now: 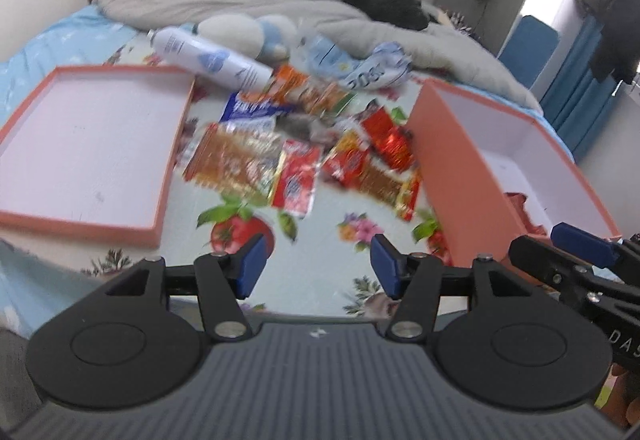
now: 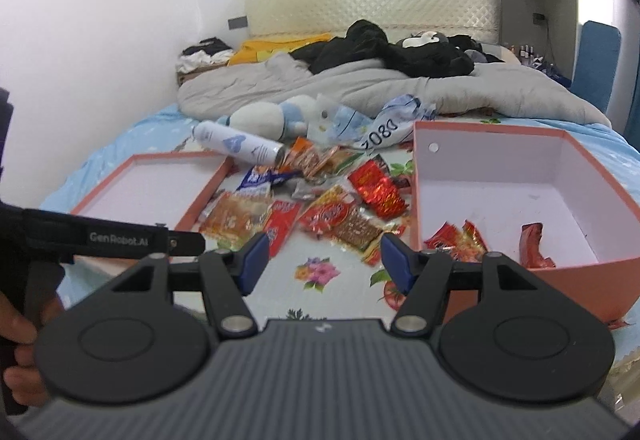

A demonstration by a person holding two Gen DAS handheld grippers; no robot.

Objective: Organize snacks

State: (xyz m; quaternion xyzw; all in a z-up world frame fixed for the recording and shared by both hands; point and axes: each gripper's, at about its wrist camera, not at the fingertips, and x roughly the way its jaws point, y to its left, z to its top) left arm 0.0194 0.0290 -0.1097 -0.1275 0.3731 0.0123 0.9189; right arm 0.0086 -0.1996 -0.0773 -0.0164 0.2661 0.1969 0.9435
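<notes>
Your R wrist cam looks down into the pink box (image 2: 520, 175) and shows a few red packets (image 2: 456, 240) on its floor, while the L cam sees mostly its outer wall plus your right gripper (image 1: 560, 240) at the edge. Both claws sit about half open w/ nothing between the pads: left gripper (image 1: 318, 264) and R one hang just short of the snack pile (image 1: 296, 143), which lies ahead betw. box and shallow lid (image 1: 80, 143). All on a floral sheet (image 1: 320, 232), w/ a grey duvet (image 2: 360, 87) and spray can (image 1: 208, 57) beyond.

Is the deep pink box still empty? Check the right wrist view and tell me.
No. The deep pink box already holds a few red snack packets on its white floor.
</notes>
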